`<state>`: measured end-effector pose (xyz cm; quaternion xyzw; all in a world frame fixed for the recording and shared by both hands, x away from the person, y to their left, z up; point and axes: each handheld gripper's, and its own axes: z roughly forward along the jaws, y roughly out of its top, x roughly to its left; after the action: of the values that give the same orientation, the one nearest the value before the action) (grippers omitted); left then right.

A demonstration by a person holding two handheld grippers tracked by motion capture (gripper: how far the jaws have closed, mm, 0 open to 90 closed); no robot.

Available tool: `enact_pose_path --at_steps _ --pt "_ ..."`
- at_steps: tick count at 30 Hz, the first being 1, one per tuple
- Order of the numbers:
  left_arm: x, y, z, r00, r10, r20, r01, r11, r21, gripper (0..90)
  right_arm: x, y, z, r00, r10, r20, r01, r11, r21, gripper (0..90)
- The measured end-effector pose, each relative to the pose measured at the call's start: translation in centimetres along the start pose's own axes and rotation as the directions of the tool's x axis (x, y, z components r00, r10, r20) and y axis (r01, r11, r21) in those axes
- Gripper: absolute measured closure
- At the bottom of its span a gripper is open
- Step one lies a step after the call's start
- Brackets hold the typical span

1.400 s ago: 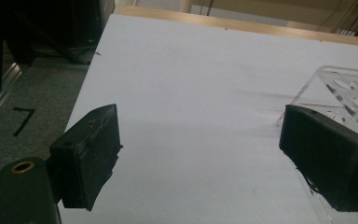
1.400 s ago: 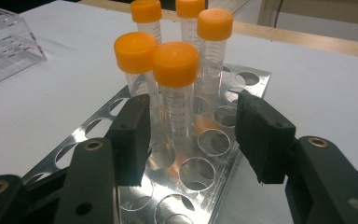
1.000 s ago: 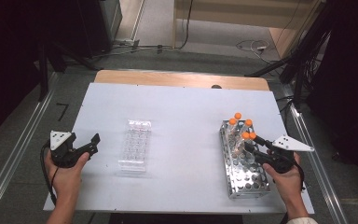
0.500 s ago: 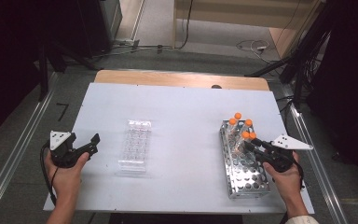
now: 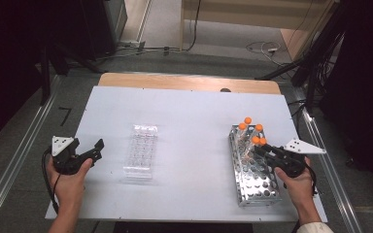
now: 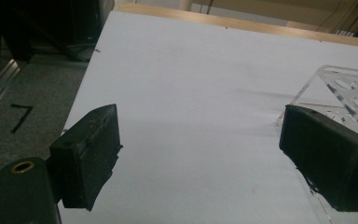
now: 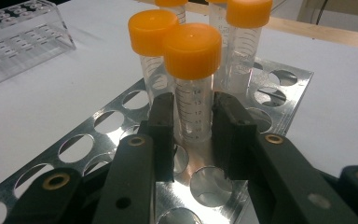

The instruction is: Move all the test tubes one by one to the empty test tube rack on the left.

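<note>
Nearest the person, the right hand-held gripper (image 7: 193,123) has just been closing its jaws around a clear tube (image 7: 193,105) with an orange cap, and its pads now sit against the tube's sides, pinching it below the cap. The tube stands upright in the metal rack (image 7: 98,128), its long axis vertical, cap at the top and printed scale marks running up its wall. In the high view this right hand-held gripper (image 5: 264,148) reaches over the rack (image 5: 252,182) at the right of the white tabletop (image 5: 189,116), meeting the nearest of a small cluster of orange-capped tubes (image 5: 248,128) at the rack's far end. Just behind the held tube the other tubes (image 7: 242,42) also stand upright. At the left, the left hand-held gripper (image 5: 90,151) rests low with its jaws spread wide and nothing between them. Beside it lies a clear plastic rack (image 5: 141,151), its long side running away from the person.
</note>
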<state>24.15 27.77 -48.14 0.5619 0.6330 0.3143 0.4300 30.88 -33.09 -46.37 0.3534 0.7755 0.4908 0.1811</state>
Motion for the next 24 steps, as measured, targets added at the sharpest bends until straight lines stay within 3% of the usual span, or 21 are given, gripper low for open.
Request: enact_pose_path --at_steps 24 --pt "-0.01 0.00 0.01 1.0000 -0.003 0.001 0.003 1.0000 0.000 12.4 -0.05 0.20 -0.44 0.9998 -0.004 0.018 0.005 1.000 -0.029 73.0"
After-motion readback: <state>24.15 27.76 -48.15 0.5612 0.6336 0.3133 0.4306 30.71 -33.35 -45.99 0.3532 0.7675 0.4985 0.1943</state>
